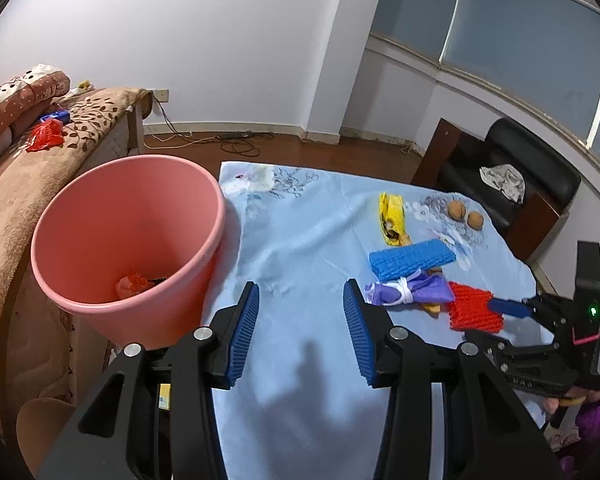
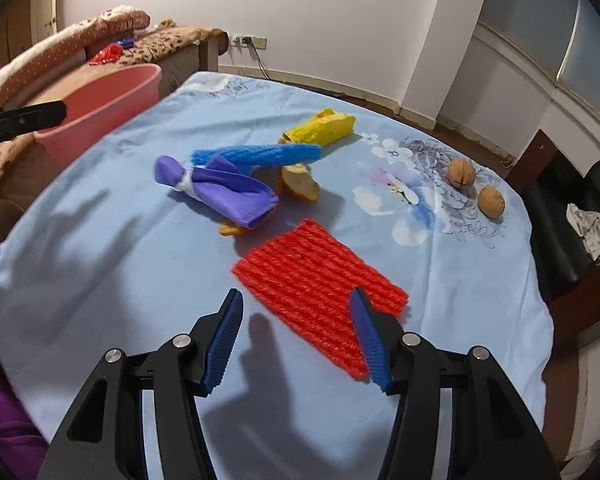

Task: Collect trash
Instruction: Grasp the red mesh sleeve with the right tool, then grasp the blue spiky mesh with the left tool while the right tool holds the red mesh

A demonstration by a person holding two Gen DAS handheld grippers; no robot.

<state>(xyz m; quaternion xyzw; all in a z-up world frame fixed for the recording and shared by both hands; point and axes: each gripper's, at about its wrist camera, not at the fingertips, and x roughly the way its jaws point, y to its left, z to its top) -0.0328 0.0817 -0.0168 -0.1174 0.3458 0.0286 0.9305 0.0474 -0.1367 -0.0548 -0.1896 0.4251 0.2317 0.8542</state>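
Note:
A pink bin (image 1: pixel 128 240) stands at the table's left edge with red scrap inside; it also shows in the right wrist view (image 2: pixel 100 108). On the blue cloth lie a red foam net (image 2: pixel 320 296), a purple tied bag (image 2: pixel 220 188), a blue foam net (image 2: pixel 260 156), a yellow wrapper (image 2: pixel 324 128) and peel pieces (image 2: pixel 300 186). My left gripper (image 1: pixel 300 300) is open and empty above the cloth, right of the bin. My right gripper (image 2: pixel 296 304) is open, its jaws on either side of the red net's near edge (image 1: pixel 474 312).
Two walnuts (image 2: pixel 476 186) lie at the table's far right. A brown-covered sofa (image 1: pixel 40 168) with red and blue wrappers stands behind the bin. A black chair (image 1: pixel 512 184) holding a crumpled cloth is beyond the table's right side. Cables run along the floor.

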